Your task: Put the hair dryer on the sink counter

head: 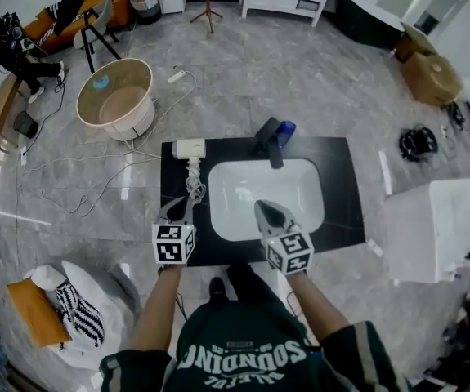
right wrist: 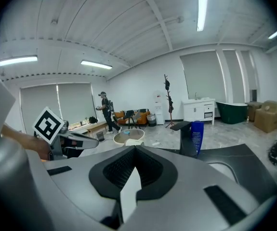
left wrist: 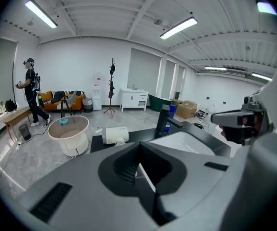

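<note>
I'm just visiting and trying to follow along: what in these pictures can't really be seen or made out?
- Hair dryer handle: left gripper view, hidden behind the left gripper's own body.
- Cord end: head view, lost beside the left gripper's tip.
- Blue bottle label: too small in every view.
- Basin front part: head view, covered by the right gripper.

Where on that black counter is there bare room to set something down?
The widest bare patch is the right strip of the counter, between the white basin and the right edge. The left strip is crowded: the hair dryer lies at the back, its cord trailing forward. Behind the basin stand the faucet and a blue bottle.
</note>
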Action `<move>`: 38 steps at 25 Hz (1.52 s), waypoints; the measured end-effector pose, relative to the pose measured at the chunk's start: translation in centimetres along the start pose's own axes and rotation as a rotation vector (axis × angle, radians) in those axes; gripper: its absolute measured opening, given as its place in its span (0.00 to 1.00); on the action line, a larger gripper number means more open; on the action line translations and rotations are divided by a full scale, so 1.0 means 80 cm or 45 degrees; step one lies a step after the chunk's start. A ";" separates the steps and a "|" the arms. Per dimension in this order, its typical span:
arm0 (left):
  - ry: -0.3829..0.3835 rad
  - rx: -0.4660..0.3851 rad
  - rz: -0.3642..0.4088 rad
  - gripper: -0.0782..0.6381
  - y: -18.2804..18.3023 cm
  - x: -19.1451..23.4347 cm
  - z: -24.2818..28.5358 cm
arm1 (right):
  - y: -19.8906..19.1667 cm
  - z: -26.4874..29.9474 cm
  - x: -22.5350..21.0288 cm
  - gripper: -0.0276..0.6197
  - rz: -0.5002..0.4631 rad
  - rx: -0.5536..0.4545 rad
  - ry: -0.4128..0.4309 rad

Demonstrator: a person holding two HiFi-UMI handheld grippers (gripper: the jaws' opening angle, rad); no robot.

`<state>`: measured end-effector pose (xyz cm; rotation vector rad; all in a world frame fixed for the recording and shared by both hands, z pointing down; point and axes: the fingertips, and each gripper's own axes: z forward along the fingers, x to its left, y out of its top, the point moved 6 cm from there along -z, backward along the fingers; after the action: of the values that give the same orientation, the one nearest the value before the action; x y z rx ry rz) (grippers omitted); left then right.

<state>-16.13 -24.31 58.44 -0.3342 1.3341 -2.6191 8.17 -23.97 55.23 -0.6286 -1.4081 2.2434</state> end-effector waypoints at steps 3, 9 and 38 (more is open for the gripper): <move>-0.016 -0.078 0.014 0.11 0.008 -0.009 -0.033 | 0.008 -0.017 0.011 0.04 -0.014 -0.054 -0.025; -0.037 -0.205 0.069 0.11 0.024 -0.024 -0.092 | 0.025 -0.048 0.030 0.04 -0.058 -0.134 -0.041; -0.167 -0.262 0.114 0.11 -0.005 -0.038 -0.136 | 0.004 -0.076 0.071 0.04 -0.083 -0.199 -0.086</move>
<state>-16.27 -14.84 52.21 -0.4557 1.5381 -2.3493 7.06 -16.49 51.71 -0.5524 -1.6251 2.1377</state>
